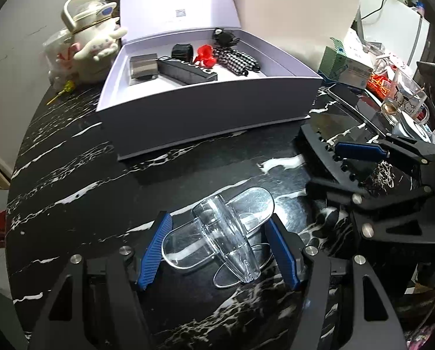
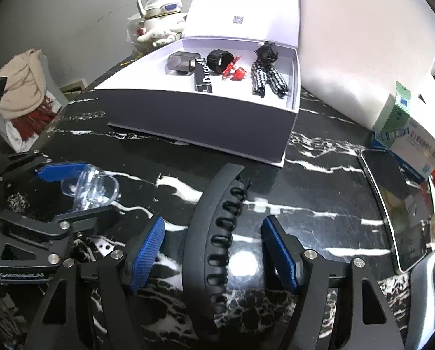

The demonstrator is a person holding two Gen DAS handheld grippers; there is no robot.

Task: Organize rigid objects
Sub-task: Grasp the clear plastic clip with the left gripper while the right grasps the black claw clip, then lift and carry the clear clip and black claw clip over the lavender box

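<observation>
We were at the picking step, with both tools lowered over loose items on the black marble table [image 1: 80,175]. Our left gripper [image 1: 220,250] had its blue fingers apart around the clear plastic airplane [image 1: 217,233], which lay on the table between them; the left pad looked to touch or nearly touch a wing tip, the right pad stood just beside the other wing, so we judged it not yet gripped. Our right gripper [image 2: 213,250] also had its fingers apart, one on each side of the black curved hair clip [image 2: 214,233], with a clear gap on both sides. The open lavender box [image 1: 217,99] stood farther back, already holding some small items. The next move probably called for closing gently on the slippery plane body, then lifting it over the near wall of the box.
</observation>
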